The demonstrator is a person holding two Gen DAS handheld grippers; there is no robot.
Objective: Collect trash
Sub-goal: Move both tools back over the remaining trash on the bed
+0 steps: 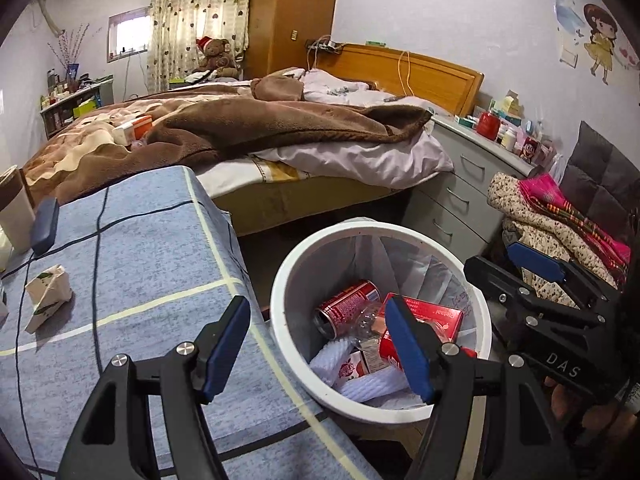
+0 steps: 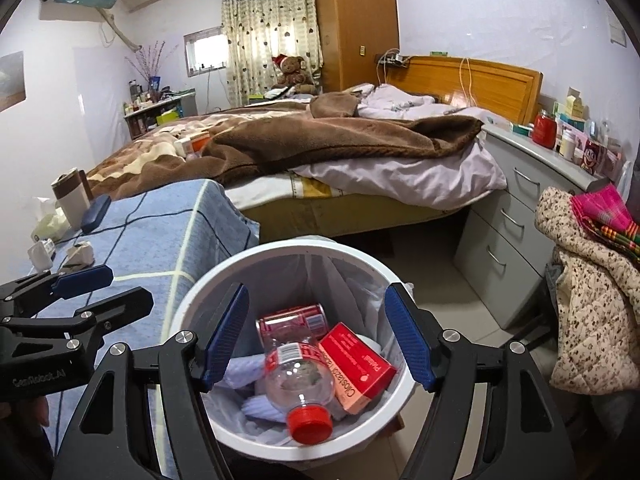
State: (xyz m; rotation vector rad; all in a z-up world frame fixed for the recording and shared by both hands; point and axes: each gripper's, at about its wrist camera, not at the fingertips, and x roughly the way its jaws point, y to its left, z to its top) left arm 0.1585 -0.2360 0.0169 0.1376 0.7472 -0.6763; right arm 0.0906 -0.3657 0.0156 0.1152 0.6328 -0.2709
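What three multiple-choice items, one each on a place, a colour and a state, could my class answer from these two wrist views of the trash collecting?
1. Where does the clear plastic bottle lie?
A. on the bed
B. in the white bin
C. on the drawer unit

2. What colour is the bottle's cap?
A. red
B. green
C. white

3. How does the right claw stand?
A. shut on the bottle
B. shut on a can
C. open and empty

Answers:
1 B, the bottle rests among the trash inside the bin, beside a red box.
2 A, the cap facing the right wrist camera is plainly red.
3 C, its blue fingers stand wide apart above the bin, gripping nothing.
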